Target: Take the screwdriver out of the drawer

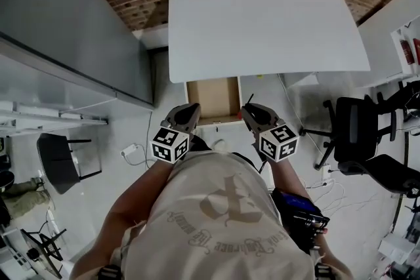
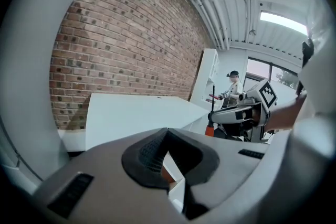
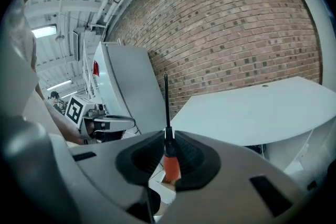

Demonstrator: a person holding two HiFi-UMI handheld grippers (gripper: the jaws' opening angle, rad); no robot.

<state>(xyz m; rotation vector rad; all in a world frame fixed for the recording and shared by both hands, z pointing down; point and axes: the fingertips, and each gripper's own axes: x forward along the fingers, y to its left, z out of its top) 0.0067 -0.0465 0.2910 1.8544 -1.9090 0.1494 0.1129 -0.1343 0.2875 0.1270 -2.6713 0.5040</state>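
Observation:
My right gripper (image 3: 168, 139) is shut on the screwdriver (image 3: 170, 164). Its orange handle sits between the pads and its black shaft (image 3: 166, 99) points up past the tips. In the head view the right gripper (image 1: 252, 113) holds the screwdriver shaft (image 1: 248, 100) just right of the open drawer (image 1: 213, 100), whose brown bottom shows under the white desk (image 1: 262, 26). My left gripper (image 1: 185, 115) hovers at the drawer's left front corner. In its own view the left gripper (image 2: 167, 136) has tips that meet with nothing between them. The right gripper (image 2: 247, 113) and the screwdriver's orange handle (image 2: 209, 130) show beyond.
A black office chair (image 1: 357, 134) stands to the right of the desk, and another chair (image 1: 59, 160) stands on the left. A grey partition (image 1: 65, 23) runs along the left. Cables (image 1: 134, 153) lie on the floor. A person (image 2: 233, 84) stands far back by white shelves.

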